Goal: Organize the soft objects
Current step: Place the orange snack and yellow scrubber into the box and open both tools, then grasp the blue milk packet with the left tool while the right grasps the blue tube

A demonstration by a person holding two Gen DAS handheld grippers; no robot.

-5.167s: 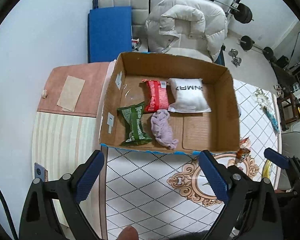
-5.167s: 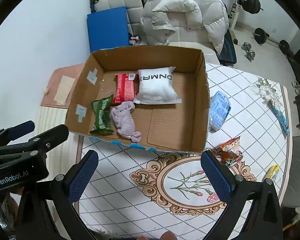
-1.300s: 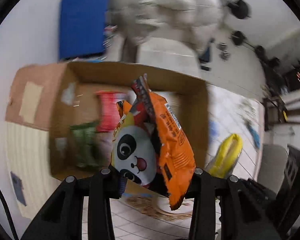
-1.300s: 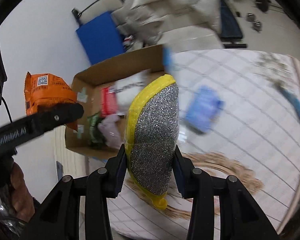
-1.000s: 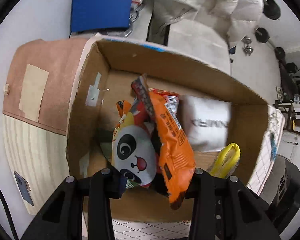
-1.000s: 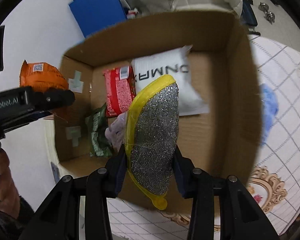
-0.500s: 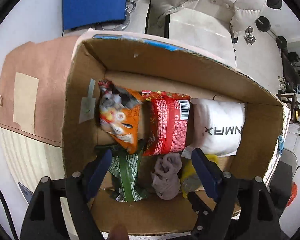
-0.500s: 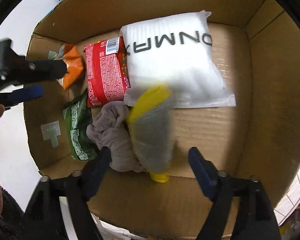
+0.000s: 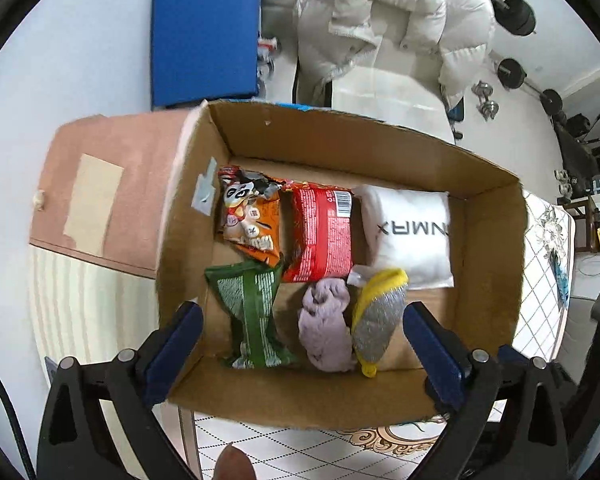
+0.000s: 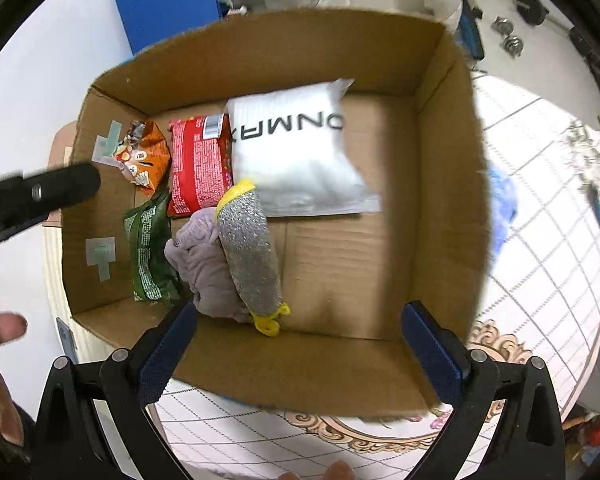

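Both grippers hang spread wide and empty over the near wall of the box (image 9: 308, 404): the left gripper (image 9: 302, 344) and the right gripper (image 10: 300, 344). Inside, nearest, lie the green packet (image 9: 252, 312), the lilac cloth (image 9: 326, 328) and the glitter pouch (image 9: 376, 316), cloth and pouch touching. Behind them sit the panda bag (image 9: 252, 220), the red packet (image 9: 322, 236) and the white pouch (image 9: 410, 236). Beyond the box a white jacket (image 9: 388, 28) is draped.
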